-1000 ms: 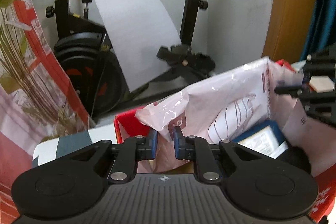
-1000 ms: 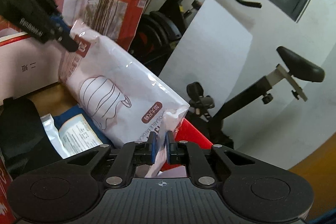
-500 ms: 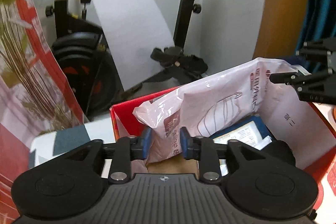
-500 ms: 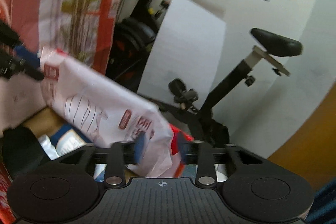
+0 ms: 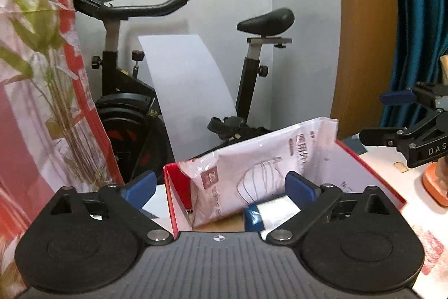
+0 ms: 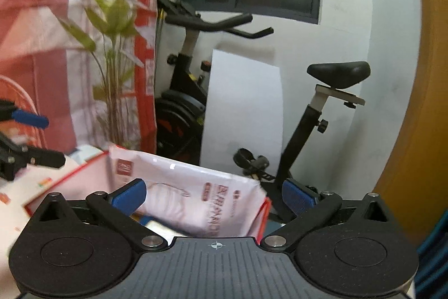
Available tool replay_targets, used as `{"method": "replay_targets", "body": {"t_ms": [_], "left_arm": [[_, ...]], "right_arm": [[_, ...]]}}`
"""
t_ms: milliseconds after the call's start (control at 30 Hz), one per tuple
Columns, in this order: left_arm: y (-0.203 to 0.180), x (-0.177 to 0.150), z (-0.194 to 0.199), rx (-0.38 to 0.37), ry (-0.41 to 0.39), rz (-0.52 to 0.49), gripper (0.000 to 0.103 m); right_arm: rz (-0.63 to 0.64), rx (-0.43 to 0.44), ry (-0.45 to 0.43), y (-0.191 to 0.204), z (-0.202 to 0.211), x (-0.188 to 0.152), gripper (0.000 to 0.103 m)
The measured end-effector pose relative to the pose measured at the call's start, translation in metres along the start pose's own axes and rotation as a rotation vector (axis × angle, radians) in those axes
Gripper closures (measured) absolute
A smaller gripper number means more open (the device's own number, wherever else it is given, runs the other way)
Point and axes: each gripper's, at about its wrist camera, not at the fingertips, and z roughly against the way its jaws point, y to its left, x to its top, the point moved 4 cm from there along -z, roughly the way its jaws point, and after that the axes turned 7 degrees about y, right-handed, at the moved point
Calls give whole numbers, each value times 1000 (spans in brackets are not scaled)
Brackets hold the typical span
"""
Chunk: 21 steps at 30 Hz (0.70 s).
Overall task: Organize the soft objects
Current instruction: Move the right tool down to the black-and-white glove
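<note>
In the red box [image 5: 372, 170], the pink mask pack [image 5: 260, 173] leans tilted against the far wall, its upper corner poking above the rim, with a blue packet [image 5: 253, 216] lying under its lower edge. The left gripper [image 5: 221, 188] has just been opening; its jaws stand wide and the pack sits beyond them, untouched. The right gripper [image 6: 214, 195] has likewise just been opening and grips nothing, the pack [image 6: 193, 201] showing past its spread jaws.

By my reading the drop-off step is finished: the pack is released into the box and both tools are free. The next move calls for finding another soft item to fetch, or nudging the pack flat, since it rides high and could tip over the rim.

Left of the box hangs a pink and red cloth [image 5: 33, 108] printed with green stems. Behind stands an exercise bike [image 5: 252, 91] with a white sheet [image 5: 190, 86] propped against it, then a wooden panel [image 5: 364, 46] and a teal curtain [image 5: 414, 18]. An orange thing [image 5: 434, 187] sits on the table right of the box, close to the right gripper's path.
</note>
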Motion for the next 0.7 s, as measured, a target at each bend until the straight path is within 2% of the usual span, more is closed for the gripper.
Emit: {"method": "replay_targets", "body": {"t_ms": [200, 433, 600, 700], "left_arm": [[-12, -37, 32, 54, -13, 32, 0], [-27, -95, 49, 24, 16, 116, 0], [-33, -138, 50, -12, 62, 202, 2], [-34, -162, 44, -25, 105, 268, 5]], "right_arm": [[-64, 18, -47, 18, 37, -24, 0], [-103, 41, -50, 42, 64, -68, 0], [-173, 56, -19, 52, 73, -104, 0], [-211, 95, 12, 57, 73, -122, 0]]}}
